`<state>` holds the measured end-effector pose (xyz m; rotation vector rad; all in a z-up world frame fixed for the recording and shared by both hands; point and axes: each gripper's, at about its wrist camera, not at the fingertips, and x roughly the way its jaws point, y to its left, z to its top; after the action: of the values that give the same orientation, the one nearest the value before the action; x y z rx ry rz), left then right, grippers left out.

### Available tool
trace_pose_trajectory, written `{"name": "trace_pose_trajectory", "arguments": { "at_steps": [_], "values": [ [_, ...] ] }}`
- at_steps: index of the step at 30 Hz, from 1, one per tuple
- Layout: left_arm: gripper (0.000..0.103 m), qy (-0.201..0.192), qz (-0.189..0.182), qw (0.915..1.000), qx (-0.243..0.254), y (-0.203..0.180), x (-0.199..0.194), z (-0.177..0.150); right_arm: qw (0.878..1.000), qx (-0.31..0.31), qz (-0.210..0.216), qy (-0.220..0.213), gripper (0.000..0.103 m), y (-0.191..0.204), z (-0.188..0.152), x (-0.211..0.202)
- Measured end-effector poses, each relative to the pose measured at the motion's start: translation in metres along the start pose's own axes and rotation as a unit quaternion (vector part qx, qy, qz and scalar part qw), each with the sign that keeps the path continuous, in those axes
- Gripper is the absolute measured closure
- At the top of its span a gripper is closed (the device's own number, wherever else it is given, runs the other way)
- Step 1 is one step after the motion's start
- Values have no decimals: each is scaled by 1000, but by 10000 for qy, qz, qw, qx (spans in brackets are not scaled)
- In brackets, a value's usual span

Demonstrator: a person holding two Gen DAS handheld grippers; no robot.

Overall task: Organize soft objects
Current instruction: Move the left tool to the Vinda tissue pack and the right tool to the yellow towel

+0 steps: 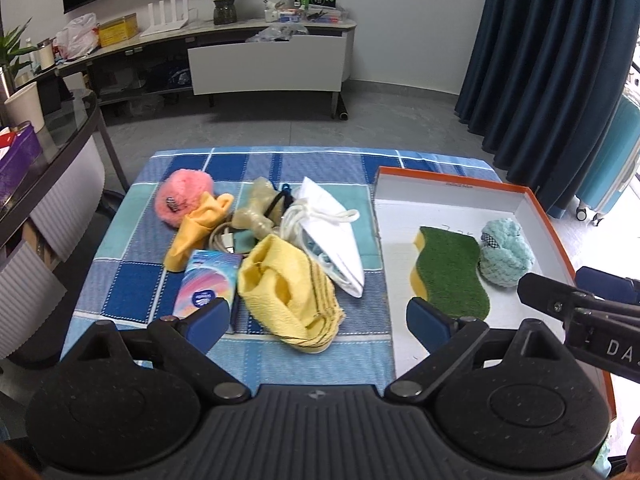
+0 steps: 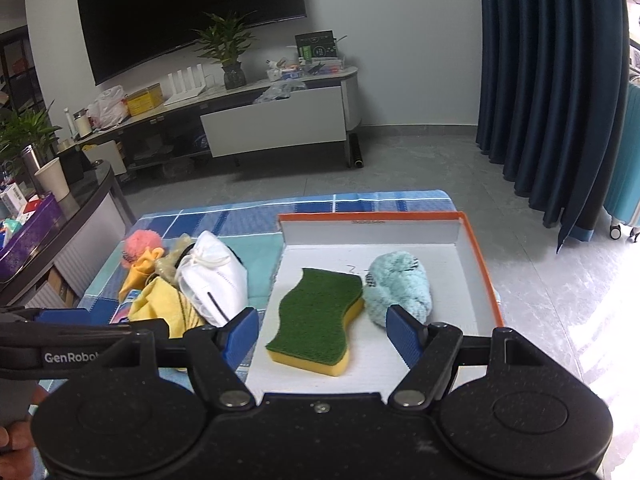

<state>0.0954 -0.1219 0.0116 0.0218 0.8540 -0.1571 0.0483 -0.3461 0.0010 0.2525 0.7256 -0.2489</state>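
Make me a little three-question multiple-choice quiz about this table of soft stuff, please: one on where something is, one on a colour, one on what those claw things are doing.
1. Where is the sponge?
A. in the orange-edged box
B. on the checked cloth
C. on the floor

2. What colour is the fluffy ball outside the box?
A. teal
B. pink
C. white

3. How is the right gripper?
A. shut on the sponge
B. shut on a towel
C. open, holding nothing

Answers: 1 A, it lies on the box's white floor; 2 B, pink fluff beside the pile; 3 C, its fingers stand apart and empty.

Sponge point(image 2: 320, 312) in box point(image 2: 476, 256) (pile left)
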Motion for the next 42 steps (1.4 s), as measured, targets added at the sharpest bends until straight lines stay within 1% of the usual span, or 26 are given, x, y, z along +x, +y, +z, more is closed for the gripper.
{"name": "trace_pose_trajectory", "arguments": {
  "at_steps": [25, 36, 42],
  "values": [
    [5, 12, 236, 9989, -394, 54, -6, -10, 9982, -431, 344, 218, 19, 58, -4, 16],
    [5, 142, 329, 9970, -680, 84, -2, -22, 9963, -599, 485, 384, 19, 81, -10, 27],
    [5, 220, 411, 9960, -757, 97, 3, -26, 9951, -650, 558, 487, 19, 91, -13, 37]
  ]
}}
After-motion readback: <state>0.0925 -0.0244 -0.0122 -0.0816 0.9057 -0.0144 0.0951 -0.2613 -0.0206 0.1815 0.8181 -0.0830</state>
